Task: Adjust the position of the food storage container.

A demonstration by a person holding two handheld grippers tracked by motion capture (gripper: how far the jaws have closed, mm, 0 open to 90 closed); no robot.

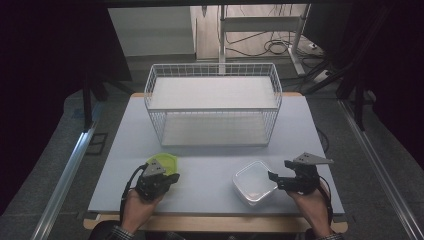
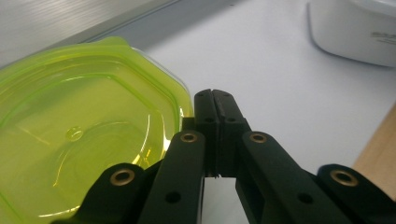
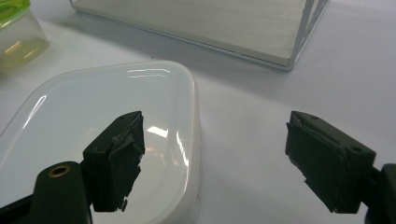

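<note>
Here, line by line:

Setting: a pale grey surface (image 1: 210, 165), with a white wire basket (image 1: 213, 102) standing at its far side, well apart from both hands.

Left gripper (image 1: 172, 178): held low over the near left of the surface, its jaws pressed together with nothing between them. In the left gripper view the joined tips sit just beside the right edge of the green lid; whether they touch it I cannot tell.

Green lid (image 2: 84, 135): a translucent yellow-green lid with ribbed rings and rounded corners. In the high view it lies at the near left of the surface, partly under the left gripper.

Right gripper (image 1: 277, 170): at the near right, pointing left toward the white container. Its jaws stand wide apart and hold nothing.

White container (image 1: 254, 182): a square, glossy white plastic box with rounded corners, lid on, sitting flat on the surface between the two hands, nearer the right one. In the right gripper view its right edge lies in the gap between the jaws: one jaw hangs over the lid, the other over bare surface beside it. Neither pad visibly presses on it.

Green container body (image 3: 18, 35): in the right gripper view, a clear tub under the green lid shows at the upper left, beyond the white container.
</note>
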